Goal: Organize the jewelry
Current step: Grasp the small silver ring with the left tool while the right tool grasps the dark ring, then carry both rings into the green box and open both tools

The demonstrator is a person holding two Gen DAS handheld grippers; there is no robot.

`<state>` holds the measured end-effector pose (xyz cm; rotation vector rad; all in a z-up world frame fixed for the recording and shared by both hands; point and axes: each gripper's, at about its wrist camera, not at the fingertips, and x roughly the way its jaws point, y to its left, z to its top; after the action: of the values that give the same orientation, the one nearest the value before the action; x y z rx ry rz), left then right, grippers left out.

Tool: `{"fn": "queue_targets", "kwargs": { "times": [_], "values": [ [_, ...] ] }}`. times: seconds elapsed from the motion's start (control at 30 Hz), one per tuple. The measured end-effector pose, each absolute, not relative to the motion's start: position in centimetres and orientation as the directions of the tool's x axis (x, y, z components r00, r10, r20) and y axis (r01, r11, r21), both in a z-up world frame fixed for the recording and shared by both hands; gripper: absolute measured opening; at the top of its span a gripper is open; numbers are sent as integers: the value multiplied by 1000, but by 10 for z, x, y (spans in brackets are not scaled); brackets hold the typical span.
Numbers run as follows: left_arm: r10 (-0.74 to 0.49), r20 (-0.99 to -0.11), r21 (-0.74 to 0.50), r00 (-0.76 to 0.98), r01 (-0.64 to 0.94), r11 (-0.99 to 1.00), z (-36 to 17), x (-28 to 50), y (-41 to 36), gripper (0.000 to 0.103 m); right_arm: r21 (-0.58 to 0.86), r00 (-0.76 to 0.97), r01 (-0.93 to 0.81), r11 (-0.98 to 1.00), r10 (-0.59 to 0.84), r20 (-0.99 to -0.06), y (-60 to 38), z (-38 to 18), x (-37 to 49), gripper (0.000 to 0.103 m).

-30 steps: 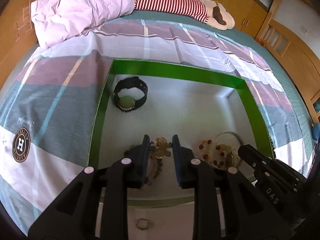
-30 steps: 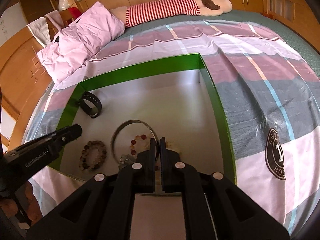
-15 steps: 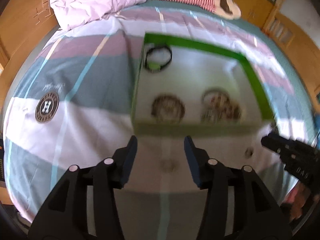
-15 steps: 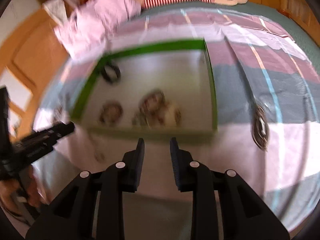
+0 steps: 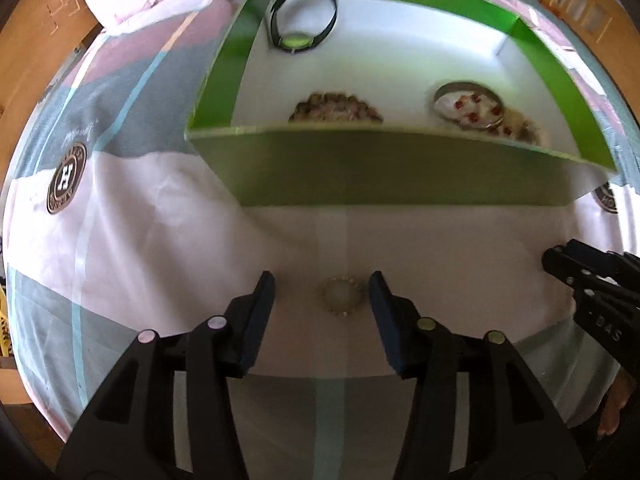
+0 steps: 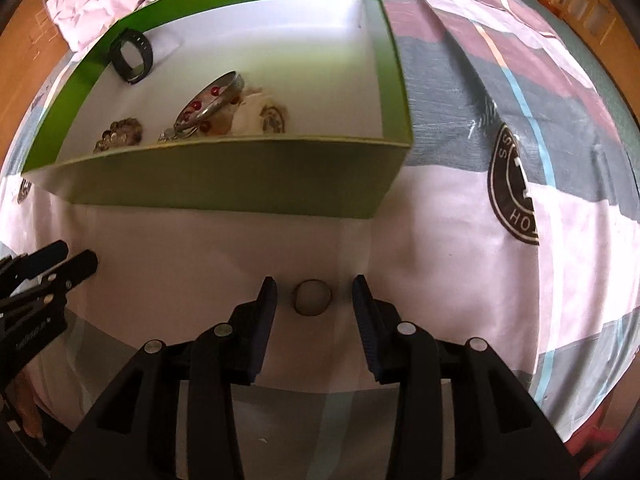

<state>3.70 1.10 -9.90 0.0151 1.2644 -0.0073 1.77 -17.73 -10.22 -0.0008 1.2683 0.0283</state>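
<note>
While the green box's (image 5: 400, 168) front wall hides some jewelry, both claws (image 5: 322, 294) (image 6: 314, 298) gape, the left narrowing.

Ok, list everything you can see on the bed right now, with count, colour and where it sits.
Box: one, green, white inside, on the bedspread.
Watch: one, black, box's far left corner.
Beaded bracelet: one, brownish, box's near side.
Bangle: one, silver, over red beads, right of it.
Beaded ring: one, gold, on the bedspread between the left fingers.
Plain ring: one, dark metal, between the right fingers.
Bedspread: one, pink-grey checked.
Left gripper: black, closing, not touching.
Right gripper: black, open.
</note>
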Motion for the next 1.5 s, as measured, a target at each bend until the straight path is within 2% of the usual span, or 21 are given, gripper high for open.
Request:
{"fn": "queue_targets", "kwargs": {
  "times": [0.03,0.1,0.17,0.5,0.67,1.13,1.37,1.5],
  "values": [
    [0,-953,3,303,11,1000,-100,37,12,46,12,299,-30,999,21,-954,-176,-102,17,35],
    [1,-950,2,311,3,1000,-99,38,15,33,25,299,-41,999,36,-953,-173,-102,14,23],
    [-2,-949,-2,314,-2,1000,-98,38,19,21,27,302,-48,998,40,-953,-172,-101,12,22],
    [-48,-937,-59,346,-23,998,-75,40,35,21,77,331,-77,994,98,-938,-168,-92,6,21],
    [1,-924,-1,383,-6,1000,-68,37,31,21,67,358,-112,991,103,-928,-154,-82,10,21],
    [25,-909,30,416,4,1000,-62,29,16,21,68,367,-130,989,112,-923,-151,-78,11,21],
    [26,-839,42,544,17,999,-31,22,8,21,98,536,-180,979,181,-825,-148,-34,1,21],
    [24,-805,45,592,22,999,-18,20,2,21,113,571,-209,971,215,-792,-142,-23,-1,21]
  ]
}}
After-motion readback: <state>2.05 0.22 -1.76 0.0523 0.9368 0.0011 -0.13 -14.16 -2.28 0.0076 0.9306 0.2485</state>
